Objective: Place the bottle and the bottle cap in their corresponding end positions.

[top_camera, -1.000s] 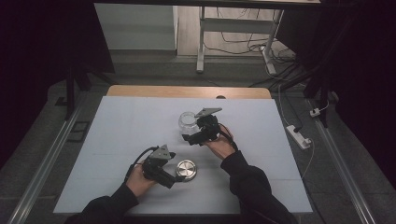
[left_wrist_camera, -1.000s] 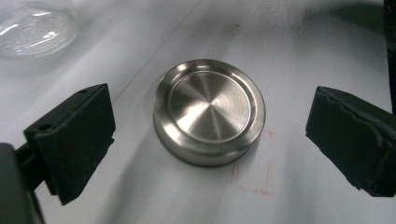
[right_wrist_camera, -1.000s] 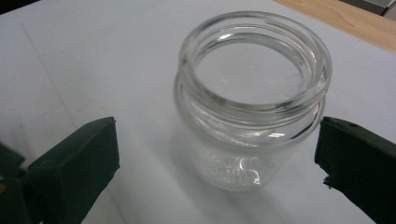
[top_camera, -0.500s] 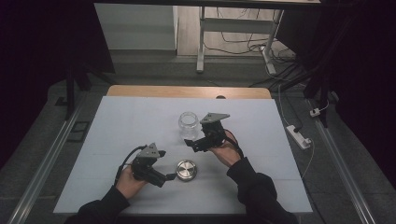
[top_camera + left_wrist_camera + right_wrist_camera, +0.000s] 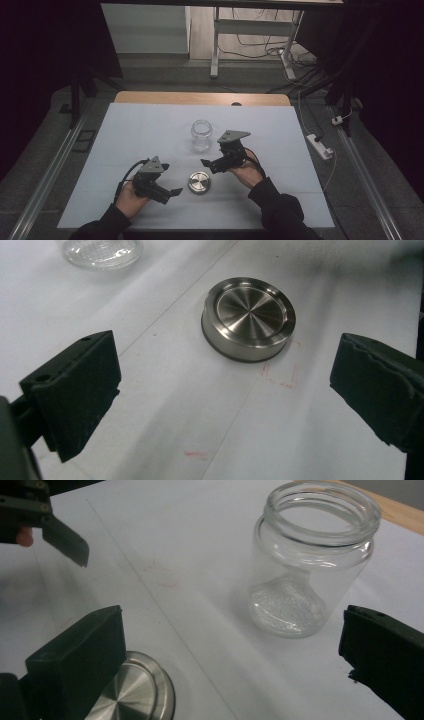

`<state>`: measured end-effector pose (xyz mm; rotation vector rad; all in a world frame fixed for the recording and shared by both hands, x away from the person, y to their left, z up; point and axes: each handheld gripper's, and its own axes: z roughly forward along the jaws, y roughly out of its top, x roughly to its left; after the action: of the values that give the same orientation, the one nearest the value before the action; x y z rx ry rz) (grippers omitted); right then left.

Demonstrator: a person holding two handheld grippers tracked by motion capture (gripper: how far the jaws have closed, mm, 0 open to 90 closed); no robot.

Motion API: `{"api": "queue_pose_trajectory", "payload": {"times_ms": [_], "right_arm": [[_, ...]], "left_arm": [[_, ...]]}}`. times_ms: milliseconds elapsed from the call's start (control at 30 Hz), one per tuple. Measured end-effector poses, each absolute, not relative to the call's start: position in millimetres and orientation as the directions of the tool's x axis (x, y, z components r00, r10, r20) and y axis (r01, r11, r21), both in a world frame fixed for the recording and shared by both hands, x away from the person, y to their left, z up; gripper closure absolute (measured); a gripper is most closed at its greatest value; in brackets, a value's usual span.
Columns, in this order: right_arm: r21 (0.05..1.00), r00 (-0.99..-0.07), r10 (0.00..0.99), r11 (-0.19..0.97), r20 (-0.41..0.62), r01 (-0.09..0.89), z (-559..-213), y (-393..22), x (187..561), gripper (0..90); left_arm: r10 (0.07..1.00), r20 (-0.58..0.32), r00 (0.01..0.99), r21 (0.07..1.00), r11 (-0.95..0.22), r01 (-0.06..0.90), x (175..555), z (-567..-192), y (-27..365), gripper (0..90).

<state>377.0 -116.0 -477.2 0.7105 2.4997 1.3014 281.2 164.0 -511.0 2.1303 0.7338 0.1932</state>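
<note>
An empty clear glass jar (image 5: 201, 134) stands upright and lidless at mid-table. Its round steel lid (image 5: 199, 182) lies flat on the white sheet, nearer the front. My left gripper (image 5: 170, 178) sits just left of the lid, open, holding nothing. In the left gripper view the lid (image 5: 248, 317) lies ahead of the wide-apart jaws, with the jar's base (image 5: 102, 250) beyond. My right gripper (image 5: 212, 156) hovers right of the jar and above the lid, open and holding nothing. In the right gripper view the jar (image 5: 310, 570) stands ahead, apart from the jaws, and the lid (image 5: 130, 695) lies low on the left.
The white sheet (image 5: 150, 130) covers the table up to a wooden strip (image 5: 200, 98) along the far edge. Faint red marks (image 5: 282, 377) sit beside the lid. A power strip (image 5: 320, 145) lies on the floor at right. Metal rails run along both sides of the table.
My left gripper has drawn back leftward from the lid. My right gripper has come off the jar and moved down toward the front right. Jar and lid stayed put.
</note>
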Motion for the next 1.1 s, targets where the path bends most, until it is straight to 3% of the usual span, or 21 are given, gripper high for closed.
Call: {"api": "queue_pose_trajectory", "payload": {"times_ms": [467, 1100], "right_arm": [[0.835, -0.859, 0.511, 0.462, 0.026, 0.3, -473.5, -123.2, 353.2, 0.0], [0.822, -0.83, 0.557, 0.464, 0.021, 0.331, -486.0, -167.5, 324.7, 0.0]], "left_arm": [[0.613, -0.153, 0.775, 0.776, -0.411, 0.478, 267.8, -509.0, 188.3, 0.0], [0.667, -0.181, 0.723, 0.77, -0.361, 0.526, 244.0, -510.7, 221.2, 0.0]]}}
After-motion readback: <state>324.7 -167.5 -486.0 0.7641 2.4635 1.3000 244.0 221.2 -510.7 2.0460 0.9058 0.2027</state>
